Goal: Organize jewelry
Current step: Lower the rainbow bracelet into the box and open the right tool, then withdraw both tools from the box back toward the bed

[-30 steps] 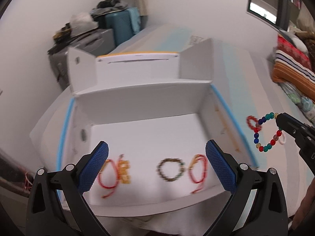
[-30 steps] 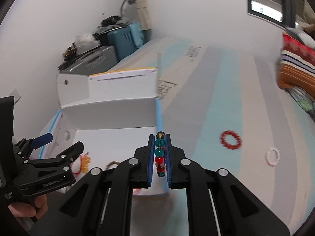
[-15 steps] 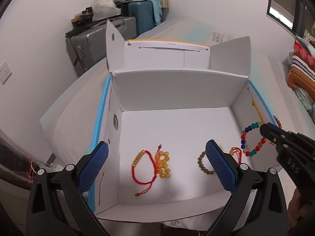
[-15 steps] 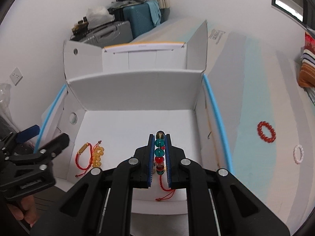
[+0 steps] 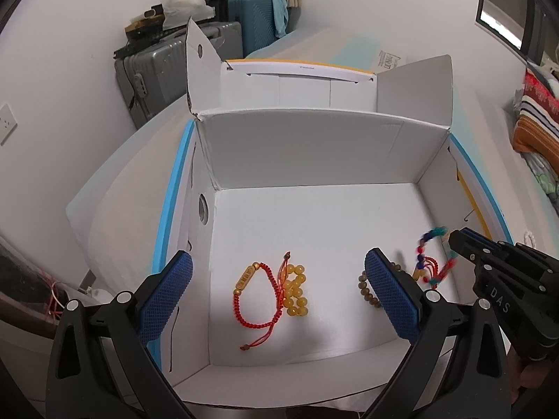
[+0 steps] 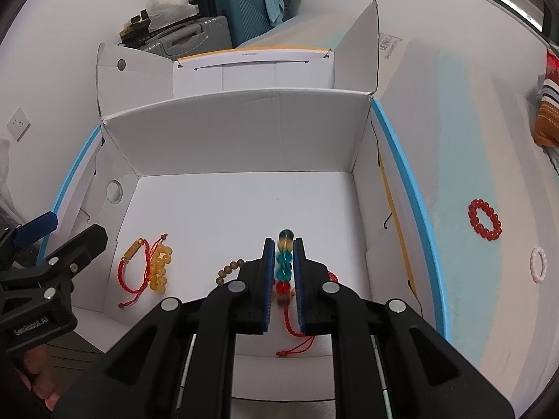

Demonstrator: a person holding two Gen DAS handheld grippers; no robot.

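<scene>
You were putting the colourful bead bracelet [image 6: 284, 265] into the white box [image 6: 237, 132]. Your right gripper [image 6: 283, 272] pinched it tight, low over the box floor near the right wall, just above a red string bracelet [image 6: 297, 331]. In the right wrist view the ring stood on edge, its long way running along the fingers, pointing to the far wall. Your left gripper [image 5: 279, 300] was spread wide and held nothing. Next, I think you needed to open the right jaws and let it drop flat.
</scene>
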